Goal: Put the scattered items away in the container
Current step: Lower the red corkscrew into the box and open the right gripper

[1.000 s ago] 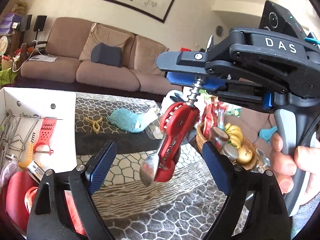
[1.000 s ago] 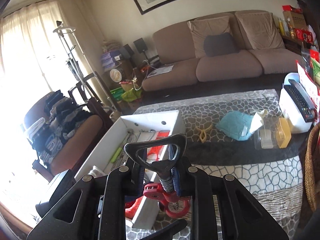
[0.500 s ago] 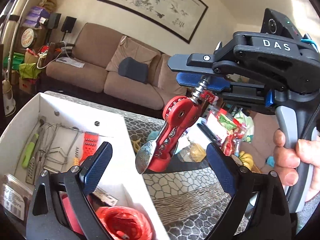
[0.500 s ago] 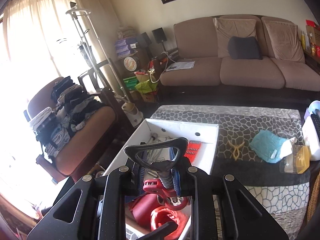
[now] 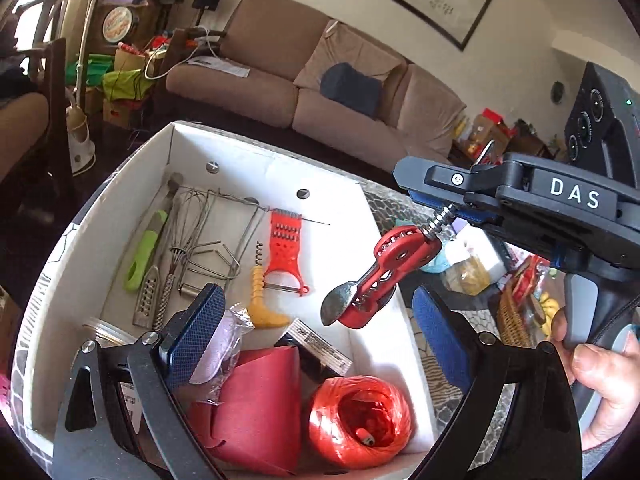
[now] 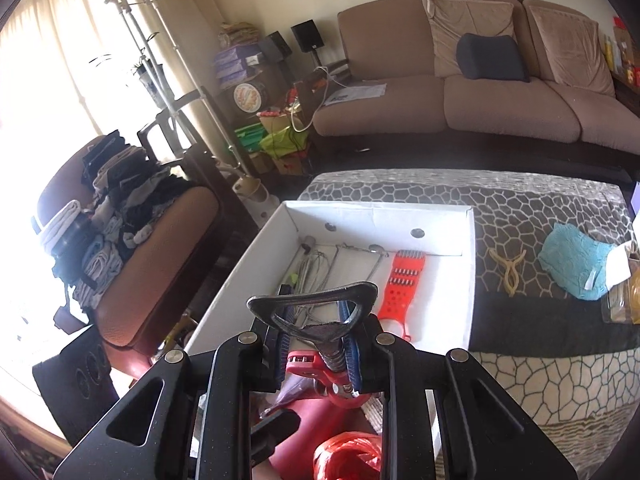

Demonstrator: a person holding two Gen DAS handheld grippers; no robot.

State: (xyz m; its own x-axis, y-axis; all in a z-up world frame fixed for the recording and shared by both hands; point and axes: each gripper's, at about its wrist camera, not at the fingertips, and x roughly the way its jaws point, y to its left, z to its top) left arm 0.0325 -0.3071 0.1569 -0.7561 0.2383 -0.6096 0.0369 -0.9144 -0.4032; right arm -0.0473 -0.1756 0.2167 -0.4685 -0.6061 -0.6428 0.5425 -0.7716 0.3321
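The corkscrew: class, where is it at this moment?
In the left wrist view, the corkscrew hangs right of centre from the right gripper, above the box, over the red twine.

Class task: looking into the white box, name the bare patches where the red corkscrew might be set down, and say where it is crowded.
Inside the white cardboard box, bare floor lies right of the orange plastic grater, along the right wall. The left holds the wire whisk and green-handled tool; the near end is crowded by red twine and a red bag.
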